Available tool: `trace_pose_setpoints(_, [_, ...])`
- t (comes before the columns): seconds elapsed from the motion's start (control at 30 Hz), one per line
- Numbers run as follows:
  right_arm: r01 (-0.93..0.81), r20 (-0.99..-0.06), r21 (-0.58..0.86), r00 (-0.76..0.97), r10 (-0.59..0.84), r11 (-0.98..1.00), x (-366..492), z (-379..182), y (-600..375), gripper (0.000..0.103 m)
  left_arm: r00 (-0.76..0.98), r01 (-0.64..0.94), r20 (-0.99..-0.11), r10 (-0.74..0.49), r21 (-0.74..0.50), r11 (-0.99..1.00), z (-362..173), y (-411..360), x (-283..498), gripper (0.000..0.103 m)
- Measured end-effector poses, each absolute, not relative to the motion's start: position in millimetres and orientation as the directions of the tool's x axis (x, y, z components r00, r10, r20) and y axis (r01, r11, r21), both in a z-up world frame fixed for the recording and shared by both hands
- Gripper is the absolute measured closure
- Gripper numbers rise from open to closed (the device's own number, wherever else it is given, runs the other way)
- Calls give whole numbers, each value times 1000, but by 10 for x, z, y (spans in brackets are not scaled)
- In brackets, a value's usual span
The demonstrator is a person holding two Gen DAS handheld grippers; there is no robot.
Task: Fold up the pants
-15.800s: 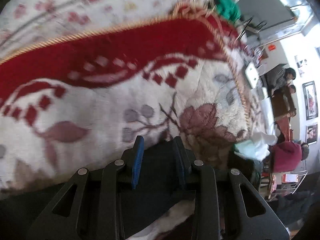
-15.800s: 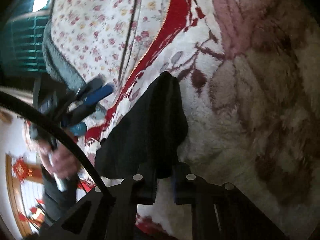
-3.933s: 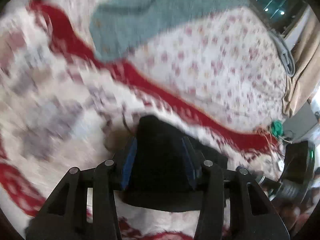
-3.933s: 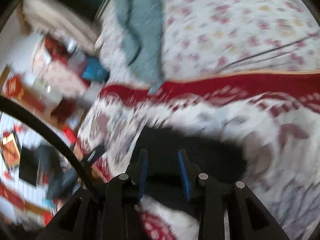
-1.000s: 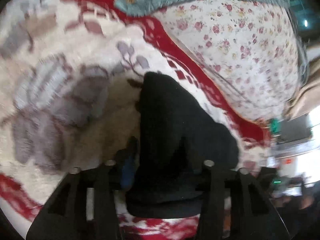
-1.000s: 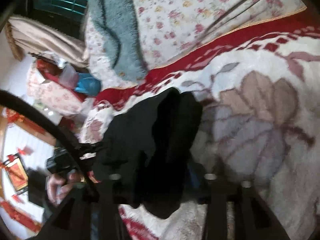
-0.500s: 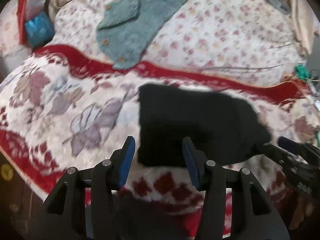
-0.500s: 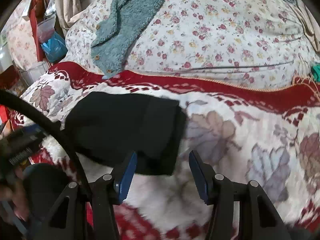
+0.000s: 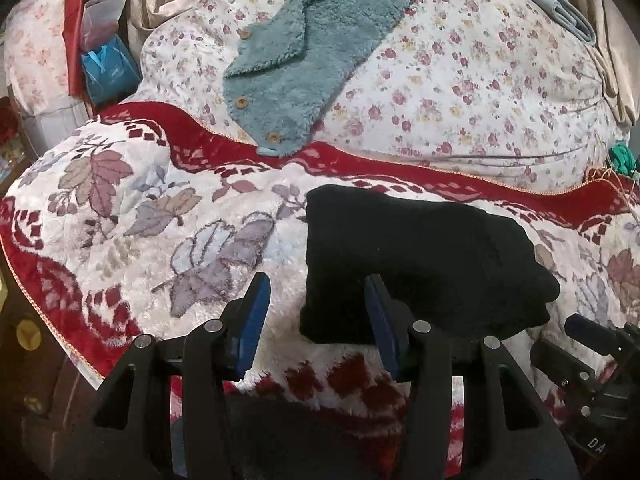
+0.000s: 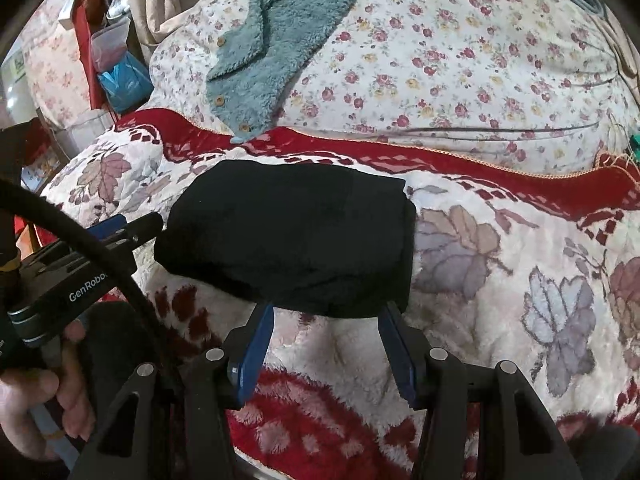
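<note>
The black pants lie folded into a thick rectangle on the red-and-white plush blanket. My left gripper hovers just short of their near left corner, blue pads open, nothing pinched. In the right wrist view the pants fill the middle. My right gripper stands open in front of their near edge, apart from the cloth. The left gripper shows there at the pants' left end, held by a hand. The right gripper's tip shows at the pants' right end.
A teal fleece garment with wooden buttons lies on the floral quilt behind the blanket. A blue bag and clutter stand past the bed's left end. A black cable crosses the right wrist view at the left. The blanket's edge drops off near me.
Both grippers have pulled back and up from the pants and rolled level. The pants, earlier bunched between the fingers, now lie flat and folded on the blanket.
</note>
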State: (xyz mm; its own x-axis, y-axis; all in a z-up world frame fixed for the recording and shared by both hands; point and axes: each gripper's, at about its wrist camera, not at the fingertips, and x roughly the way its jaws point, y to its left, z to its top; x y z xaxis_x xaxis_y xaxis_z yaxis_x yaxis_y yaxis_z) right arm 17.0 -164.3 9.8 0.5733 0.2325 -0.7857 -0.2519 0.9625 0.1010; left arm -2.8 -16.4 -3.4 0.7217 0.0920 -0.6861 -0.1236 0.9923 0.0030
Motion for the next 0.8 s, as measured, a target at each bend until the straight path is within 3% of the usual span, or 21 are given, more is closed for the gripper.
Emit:
trace_pose_setpoints(0.27, [-266,-784,95,574,236,959,129,100,-1588,51,734,-128,-669,120,38,991,-3,-212,-59,52])
trace_pose_setpoints(0.33, [-264,-786,98,571,238,959,131,96,-1586,51,746,-126,-654,125,46,991,23,-234,-85,29])
trace_pose_setpoints(0.4, [-263,-785,98,572,237,960,120,101,-1580,51,756,-126,-641,133,57,990,40,-253,-106,21])
trace_pose_setpoints(0.8, [-262,-789,100,567,237,960,94,81,-1588,51,790,-55,-608,76,53,997,70,-345,-152,21])
